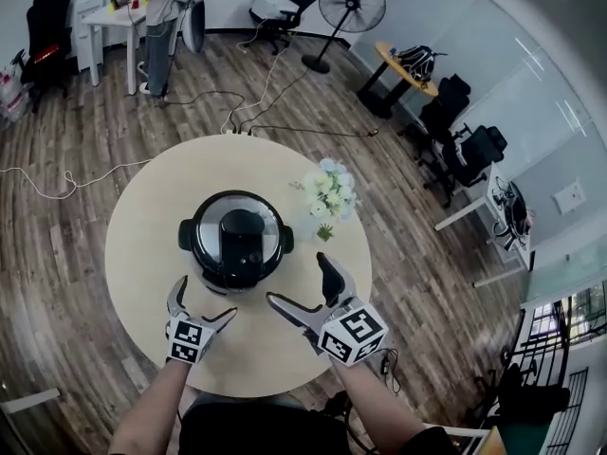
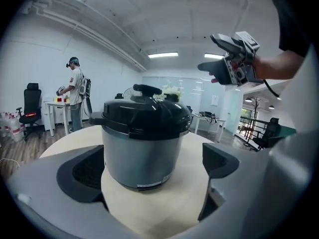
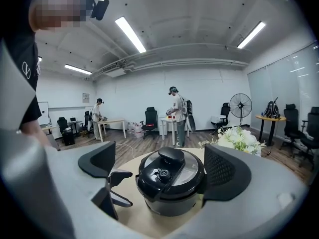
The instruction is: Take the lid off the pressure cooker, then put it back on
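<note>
Your left tool [image 1: 204, 300] and right tool [image 1: 297, 278] gape empty; the lid [image 1: 236, 238] sits just ahead, between them.

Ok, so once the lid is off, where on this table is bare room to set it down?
The widest bare patch is the table left of the pressure cooker, out to the rim. The far strip behind it is bare too. Crowded: the flowers close on its right, and the left gripper and right gripper over the near edge.
</note>
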`<state>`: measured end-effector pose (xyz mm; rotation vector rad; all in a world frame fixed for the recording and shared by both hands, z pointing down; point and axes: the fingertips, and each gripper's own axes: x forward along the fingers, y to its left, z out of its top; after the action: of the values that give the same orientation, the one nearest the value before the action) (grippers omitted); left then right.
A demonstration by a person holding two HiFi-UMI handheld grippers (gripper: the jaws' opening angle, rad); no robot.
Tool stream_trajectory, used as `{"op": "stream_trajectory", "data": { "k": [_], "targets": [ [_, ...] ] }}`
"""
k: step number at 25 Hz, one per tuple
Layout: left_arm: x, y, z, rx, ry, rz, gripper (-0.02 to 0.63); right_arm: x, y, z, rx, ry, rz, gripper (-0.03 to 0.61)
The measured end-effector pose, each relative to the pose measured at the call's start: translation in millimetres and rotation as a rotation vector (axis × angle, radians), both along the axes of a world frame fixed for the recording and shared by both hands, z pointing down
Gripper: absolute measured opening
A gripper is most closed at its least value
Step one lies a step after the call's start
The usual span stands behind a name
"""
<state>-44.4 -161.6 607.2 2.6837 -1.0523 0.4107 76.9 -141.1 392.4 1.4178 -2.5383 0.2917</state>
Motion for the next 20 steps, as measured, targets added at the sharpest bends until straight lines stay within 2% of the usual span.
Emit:
{"op": "stream_trajectory", "data": {
  "k": [3, 8, 15, 20],
  "targets": [
    [11, -11, 14, -0.025, -0.022, 0.013, 0.591, -3, -18, 9, -0.035, 0.048, -0.045, 0.565],
    [23, -32, 32, -0.059, -0.049, -0.015, 0.591, -1, -58, 22, -0.078, 0.126, -0.147, 0.563],
    [27, -48, 46, -0.088, -0.059, -0.050, 0.591, -16, -104, 46, -0.179, 0.304, -0.372, 0.561],
    [28, -52, 46, -0.067, -0.043, -0.051, 0.592, -34, -131, 66, -0.281, 0.419, -0.528, 0.557]
  ]
}}
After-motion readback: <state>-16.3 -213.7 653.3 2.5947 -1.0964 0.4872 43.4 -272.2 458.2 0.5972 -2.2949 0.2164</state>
